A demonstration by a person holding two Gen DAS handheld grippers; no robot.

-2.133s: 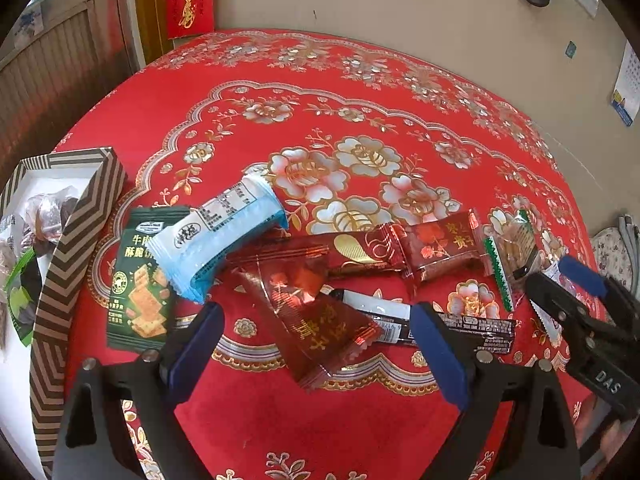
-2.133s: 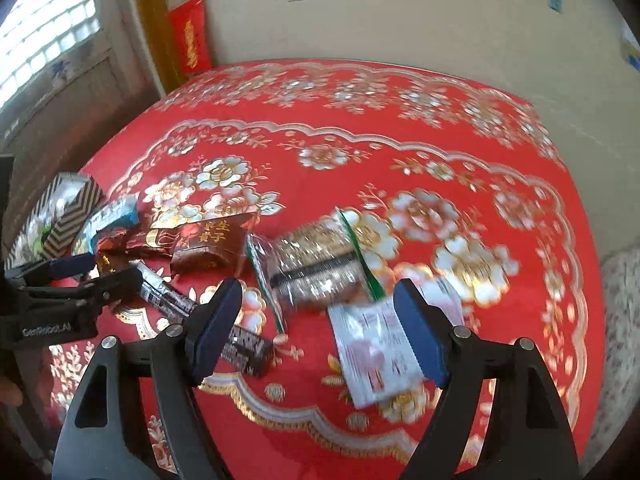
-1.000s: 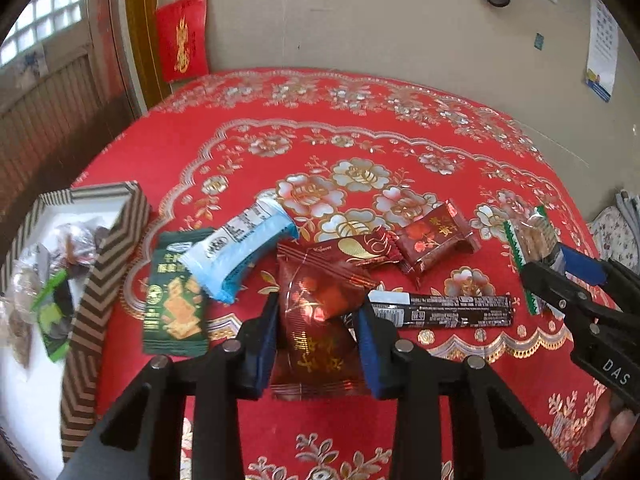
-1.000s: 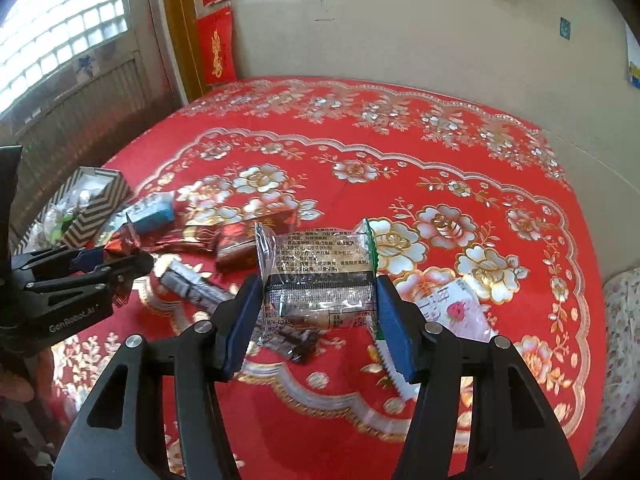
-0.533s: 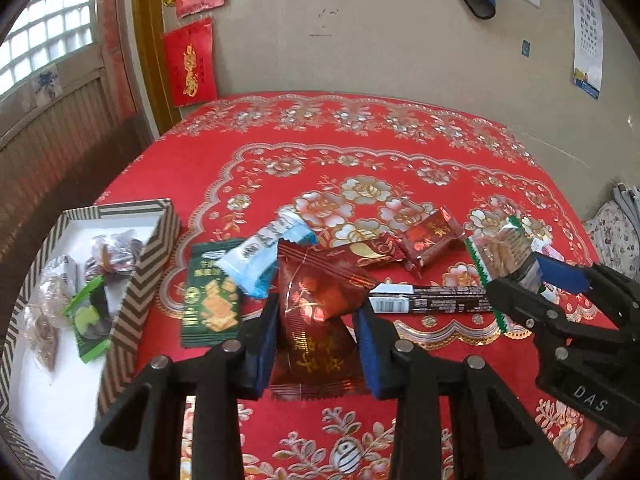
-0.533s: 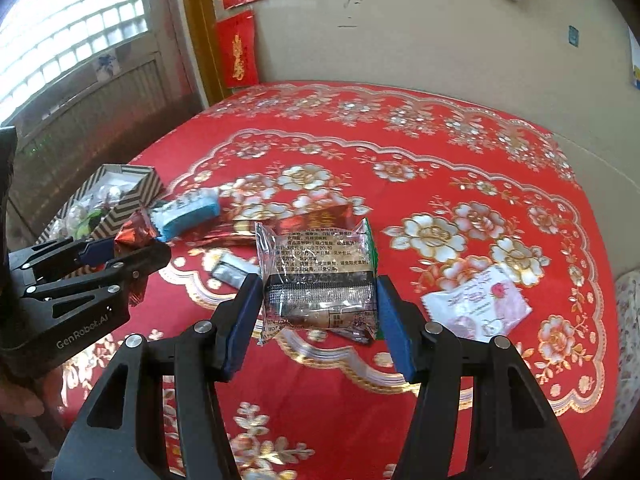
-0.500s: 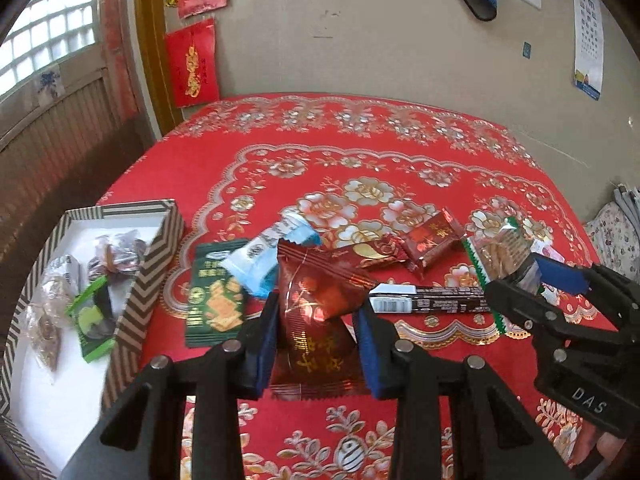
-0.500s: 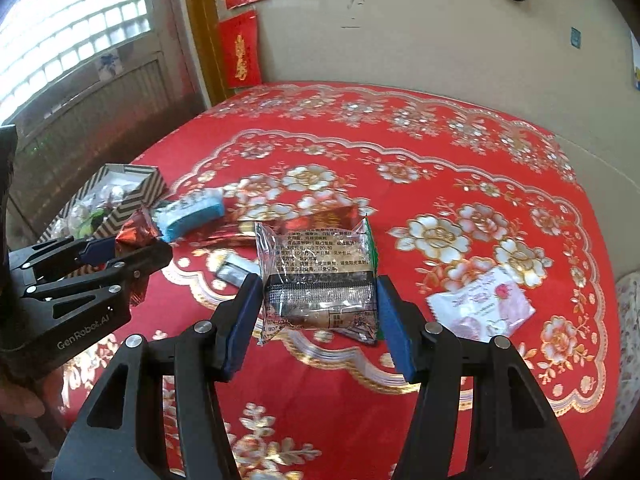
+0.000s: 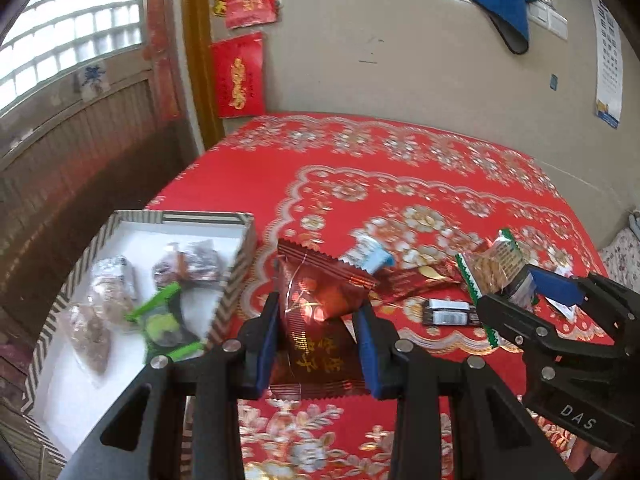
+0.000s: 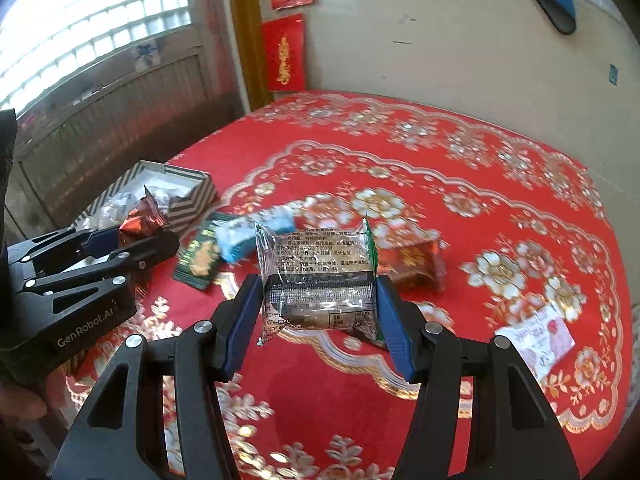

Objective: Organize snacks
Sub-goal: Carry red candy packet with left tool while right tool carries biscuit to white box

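Left wrist view: the striped box (image 9: 236, 280) sits at 9 o'clock, its white floor holding several clear-wrapped snacks and a green-edged packet (image 9: 164, 320). The left gripper (image 9: 318, 344) is clamped on a dark red foil packet (image 9: 316, 320) printed with gold characters, held above the red floral tablecloth (image 9: 400, 184) just right of the box wall. At 3 o'clock the right gripper (image 9: 532, 296), marked "DAS", grips a clear cracker packet (image 9: 494, 268) with a green edge. Behind lie a light blue packet (image 9: 370, 254), a red-gold wrapper (image 9: 420, 278) and a black bar (image 9: 450, 316), the last seen only here.

Right wrist view: the right gripper (image 10: 318, 320) is closed on the clear packet (image 10: 318, 276), whose back carries small black print, too fine to read. At 9 o'clock the left gripper (image 10: 132, 242), lettered "GenRobot.AI", holds the red foil packet (image 10: 140, 216) beside the box (image 10: 192, 196). Only this view shows a dark green biscuit packet (image 10: 198, 260) and, at 4 o'clock, a white-pink sachet (image 10: 534, 338).
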